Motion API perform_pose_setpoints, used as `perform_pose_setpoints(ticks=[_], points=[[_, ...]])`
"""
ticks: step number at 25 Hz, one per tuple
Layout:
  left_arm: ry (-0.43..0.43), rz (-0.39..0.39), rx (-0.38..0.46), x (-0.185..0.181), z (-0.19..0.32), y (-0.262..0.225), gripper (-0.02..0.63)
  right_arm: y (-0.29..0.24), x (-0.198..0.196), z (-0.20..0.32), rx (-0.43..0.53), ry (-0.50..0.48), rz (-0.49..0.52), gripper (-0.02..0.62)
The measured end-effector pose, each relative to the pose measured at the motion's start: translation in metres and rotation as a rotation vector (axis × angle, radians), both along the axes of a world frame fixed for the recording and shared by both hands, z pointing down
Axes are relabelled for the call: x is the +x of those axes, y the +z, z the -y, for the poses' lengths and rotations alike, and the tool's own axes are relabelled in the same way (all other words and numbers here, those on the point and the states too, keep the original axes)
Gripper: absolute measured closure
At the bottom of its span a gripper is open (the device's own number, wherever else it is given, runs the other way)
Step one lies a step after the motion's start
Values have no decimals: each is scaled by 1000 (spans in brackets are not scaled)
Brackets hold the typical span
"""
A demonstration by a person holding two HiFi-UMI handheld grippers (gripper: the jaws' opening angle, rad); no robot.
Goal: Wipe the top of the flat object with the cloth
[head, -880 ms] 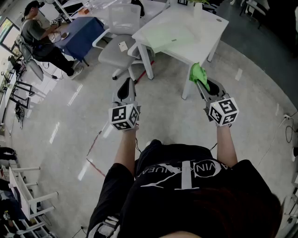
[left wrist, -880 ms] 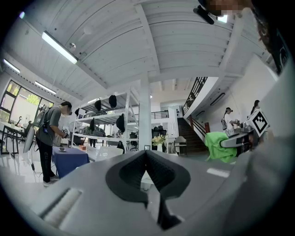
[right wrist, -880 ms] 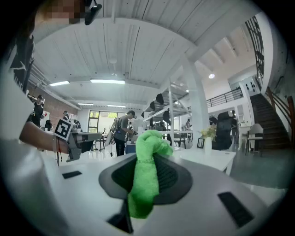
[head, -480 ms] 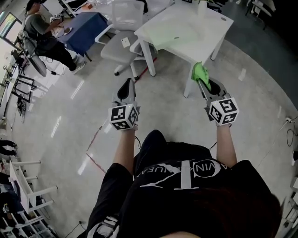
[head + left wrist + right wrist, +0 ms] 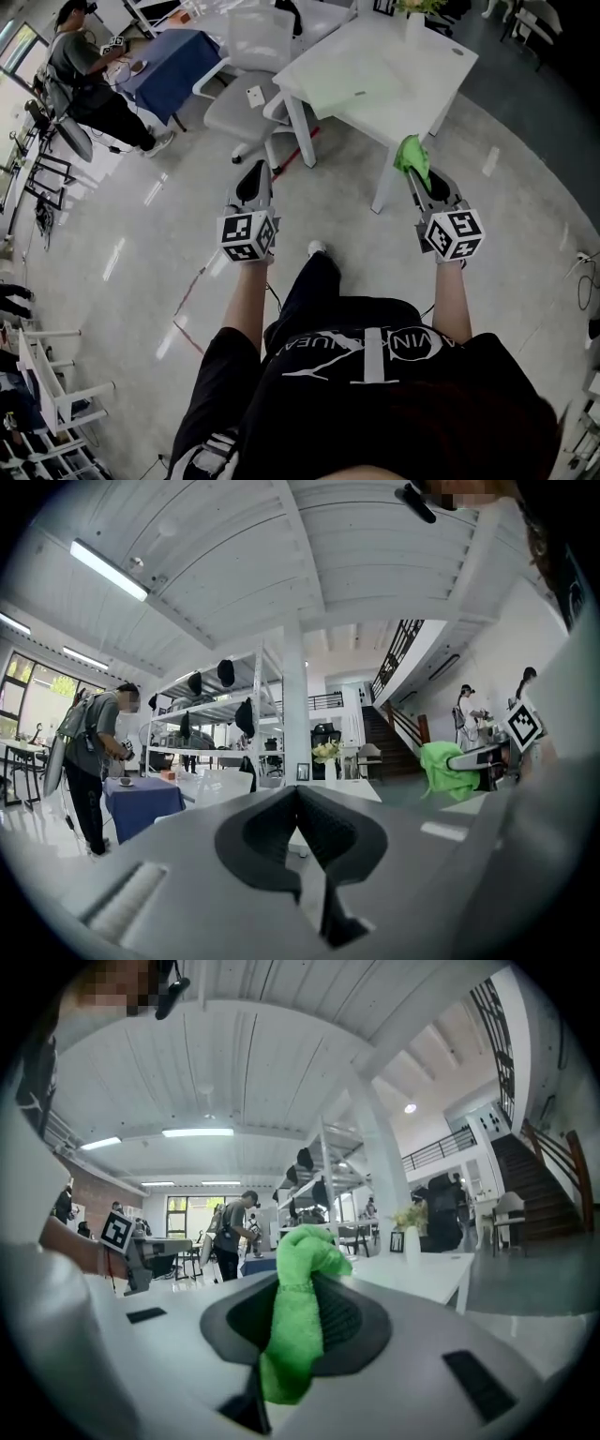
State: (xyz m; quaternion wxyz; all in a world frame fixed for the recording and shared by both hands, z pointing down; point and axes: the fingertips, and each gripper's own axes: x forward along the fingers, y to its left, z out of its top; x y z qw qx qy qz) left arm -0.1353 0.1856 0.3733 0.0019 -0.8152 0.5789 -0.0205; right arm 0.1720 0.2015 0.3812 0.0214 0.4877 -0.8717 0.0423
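The person is holding both forearms out ahead of the body, side by side and well apart. Each hand is keeping its gripper level, with the marker cube facing up at the head camera.

The left gripper is carrying nothing. Its own view is showing the two dark pads pressed together with no gap. The right gripper is clamping the green cloth. In its own view the cloth is running up between the pads and bunching into a knob past the tips.

The white table is standing ahead of the right gripper, its near corner leg just beyond the cloth. A pale green flat sheet is lying on the table top, ahead of both grippers and apart from the cloth. An office chair is sitting ahead of the left gripper.

Only the head view is giving the sheet, the chair and the floor. The gripper views are looking level across the room instead. They are showing shelves and a staircase, which the head view is missing. A vase of flowers is standing on the table ahead of the right gripper. Each gripper view is also catching the other gripper off to its side.
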Motion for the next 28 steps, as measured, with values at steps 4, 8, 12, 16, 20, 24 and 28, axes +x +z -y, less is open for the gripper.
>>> perform_pose_setpoints(ticks=[4, 8, 12, 16, 20, 24, 28], points=[[17, 2, -5, -1, 54, 9, 595, 8, -3, 50, -15, 17, 9, 523], [46, 6, -64, -7, 111, 23, 594, 10, -11, 92, -40, 41, 13, 523], [78, -5, -61, -9, 167, 21, 595, 11, -11, 138, -60, 78, 14, 523], [125, -2, -88, -8, 208, 31, 594, 19, -18, 169, -91, 109, 7, 523], [151, -3, -110, -16, 250, 41, 594, 29, -30, 204, -114, 125, 8, 523], [165, -4, -121, -26, 288, 51, 594, 37, -47, 237, -127, 126, 8, 523], [182, -10, -139, -29, 313, 65, 595, 46, -56, 261, -145, 129, 6, 523]])
